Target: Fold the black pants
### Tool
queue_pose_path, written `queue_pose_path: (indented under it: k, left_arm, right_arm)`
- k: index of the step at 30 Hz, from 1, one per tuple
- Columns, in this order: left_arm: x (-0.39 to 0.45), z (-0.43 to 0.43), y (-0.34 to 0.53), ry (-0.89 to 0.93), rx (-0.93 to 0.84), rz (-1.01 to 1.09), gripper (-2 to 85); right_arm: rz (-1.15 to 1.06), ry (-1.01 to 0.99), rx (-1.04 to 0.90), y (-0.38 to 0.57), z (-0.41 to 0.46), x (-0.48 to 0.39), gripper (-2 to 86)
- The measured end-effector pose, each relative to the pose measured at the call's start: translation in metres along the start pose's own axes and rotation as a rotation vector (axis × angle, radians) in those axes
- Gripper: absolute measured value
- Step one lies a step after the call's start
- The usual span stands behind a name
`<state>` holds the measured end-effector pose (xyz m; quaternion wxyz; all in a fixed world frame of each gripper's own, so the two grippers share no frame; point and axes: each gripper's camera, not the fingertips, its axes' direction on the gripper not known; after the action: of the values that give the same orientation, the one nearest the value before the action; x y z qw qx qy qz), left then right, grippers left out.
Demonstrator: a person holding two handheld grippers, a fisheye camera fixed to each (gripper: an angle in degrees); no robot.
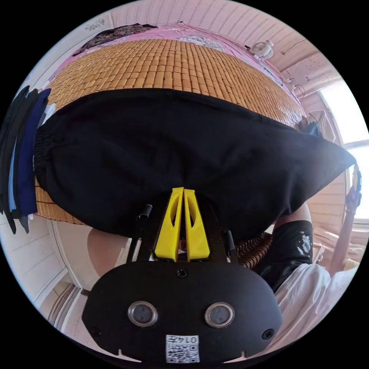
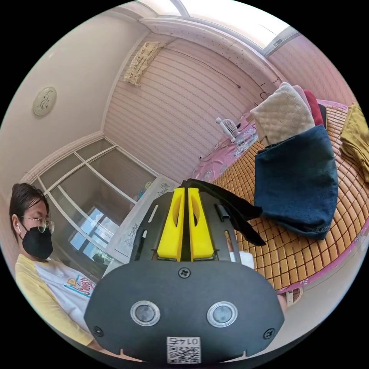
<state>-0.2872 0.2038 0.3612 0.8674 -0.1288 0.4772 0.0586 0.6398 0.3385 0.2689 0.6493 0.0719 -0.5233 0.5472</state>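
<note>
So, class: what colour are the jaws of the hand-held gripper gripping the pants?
Bright yellow, clearest in the left gripper view, where the left hand-held gripper pinches the black pants.

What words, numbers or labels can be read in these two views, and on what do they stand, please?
Sticker on left claw housing: inverted characters over a square code, not reliably readable.
Second sticker on right claw housing: likewise.
Print on the person's shirt: too blurred.
Marks on the wall: too small.
</note>
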Motion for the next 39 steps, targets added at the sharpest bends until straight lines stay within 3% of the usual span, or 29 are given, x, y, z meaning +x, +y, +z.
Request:
queue_pose_path:
  k: [8,12,15,19,23,24,31,35,39]
  left_arm:
    - [0.130,0.054,-0.024,0.188,-0.105,0.387,-1.0]
    - [0.155,0.049,-0.018,0.318,-0.065,0.425,-1.0]
    - [0.137,0.020,0.001,0.346,0.004,0.422,-1.0]
    - [0.086,-0.015,0.033,0.285,0.075,0.333,-1.0]
    - [0.032,-0.038,0.064,0.233,0.120,0.195,-1.0]
    - [0.023,-0.041,0.070,0.226,0.132,0.170,-0.9]
    - [0.026,-0.038,0.072,0.238,0.172,0.155,0.1]
    - [0.053,-0.027,0.062,0.243,0.198,0.211,5.3]
    - [0.079,-0.005,0.050,0.133,0.160,0.250,7.4]
  right_arm:
    - [-0.295,-0.012,0.167,-0.043,-0.042,-0.115,0.7]
    - [-0.445,-0.042,0.061,-0.034,0.001,-0.179,0.8]
    - [-0.565,-0.088,-0.201,0.001,0.087,-0.223,1.0]
    - [-0.640,-0.157,-0.732,0.128,0.247,-0.242,1.8]
    - [-0.605,0.052,-1.232,0.299,0.379,-0.189,4.5]
    - [-0.626,0.083,-1.263,0.316,0.388,-0.185,4.8]
    - [-0.489,0.189,-1.195,0.338,0.438,-0.153,6.0]
    - [-0.471,0.263,-1.155,0.340,0.484,-0.147,7.5]
    - [-0.519,0.354,-1.142,0.357,0.542,-0.154,12.5]
